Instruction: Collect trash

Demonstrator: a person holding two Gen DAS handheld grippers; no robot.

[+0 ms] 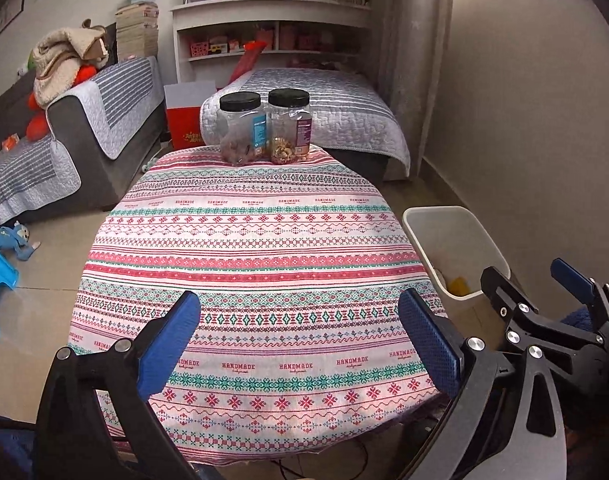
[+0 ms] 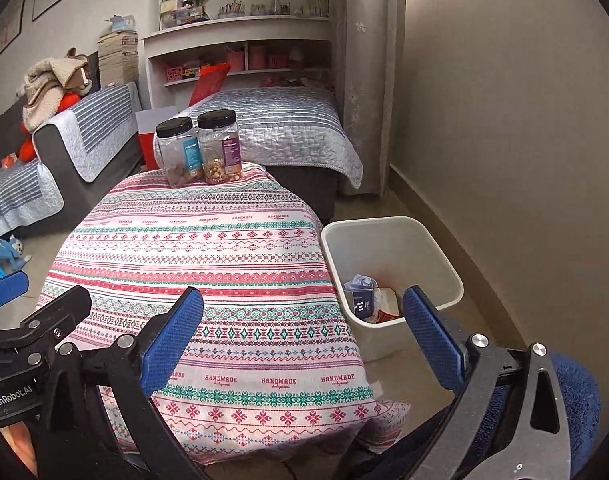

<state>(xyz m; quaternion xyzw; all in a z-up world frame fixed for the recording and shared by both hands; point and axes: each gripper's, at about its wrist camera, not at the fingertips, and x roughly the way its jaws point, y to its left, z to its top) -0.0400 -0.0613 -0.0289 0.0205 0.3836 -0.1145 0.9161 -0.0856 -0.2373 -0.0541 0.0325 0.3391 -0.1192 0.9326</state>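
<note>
Beside the counter, at 3 o'clock: a white bin (image 2: 392,276) stands on the floor, just off the counter's right edge; crumpled paper and cartons (image 2: 370,300) are seen inside it.
Counter: a patterned cloth (image 1: 248,264) covers the counter (image 2: 208,272); no loose trash is seen on it.
At 12 o'clock: two clear jars with black lids, the left jar (image 1: 240,128) and the right jar (image 1: 290,126), are set touching at the far edge.
Left gripper (image 1: 300,344): its blue pads are held wide apart over the near edge; nothing is gripped.
Right gripper (image 2: 304,340): its pads are likewise spread apart and nothing is held; one pad is seen in front of the bin's near rim.
Step in hand: collection is judged to be nearly or fully done, since trash is seen only in the bin.
How to do it well: the cloth and the floor should be scanned once more; the jars, which hold food, are best left alone; any further piece should be released over the bin's middle, clear of the rim.
Writing: "HANDMADE" is repeated across the cloth; "GenRobot.AI" is printed on the left gripper's body in the right wrist view; the jar labels, teal and purple, cannot be read.
</note>
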